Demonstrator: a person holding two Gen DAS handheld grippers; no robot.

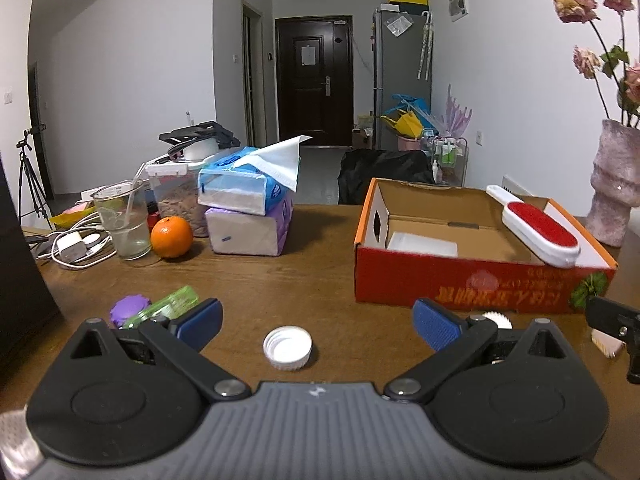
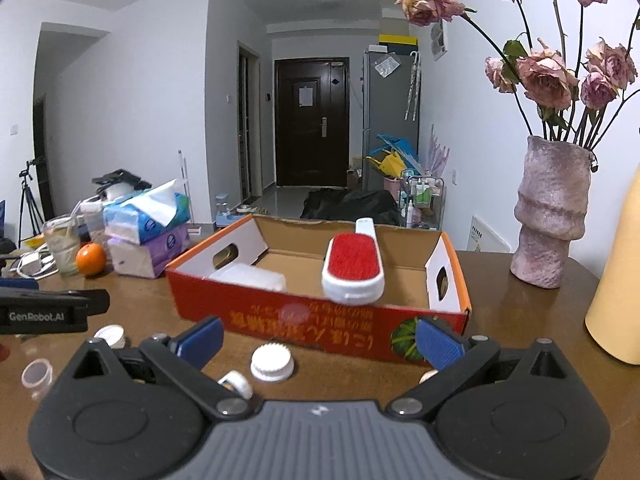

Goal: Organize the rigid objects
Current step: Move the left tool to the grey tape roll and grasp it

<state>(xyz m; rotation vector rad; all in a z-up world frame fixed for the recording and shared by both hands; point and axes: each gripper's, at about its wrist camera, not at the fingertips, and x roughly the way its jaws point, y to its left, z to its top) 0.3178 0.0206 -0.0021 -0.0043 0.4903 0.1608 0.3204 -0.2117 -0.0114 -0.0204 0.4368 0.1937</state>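
Observation:
An open red cardboard box (image 1: 472,280) (image 2: 312,320) sits on the brown table. A white and red lint brush (image 1: 540,232) (image 2: 354,268) leans on its front rim, and a white container (image 1: 422,244) (image 2: 250,276) lies inside. My left gripper (image 1: 318,326) is open, with a white bottle cap (image 1: 287,347) on the table between its fingers. A purple lid (image 1: 128,310) and a green clear case (image 1: 168,306) lie by its left finger. My right gripper (image 2: 320,340) is open over a white ridged cap (image 2: 272,362). Other white caps (image 2: 110,336) lie to its left.
Stacked tissue packs (image 1: 248,208), an orange (image 1: 171,237), a plastic cup (image 1: 122,220) and cables (image 1: 76,246) crowd the far left. A pink vase (image 2: 550,216) with dried roses stands at the right, with a yellow object (image 2: 620,300) beside it. Part of the other gripper (image 2: 44,312) shows at the left.

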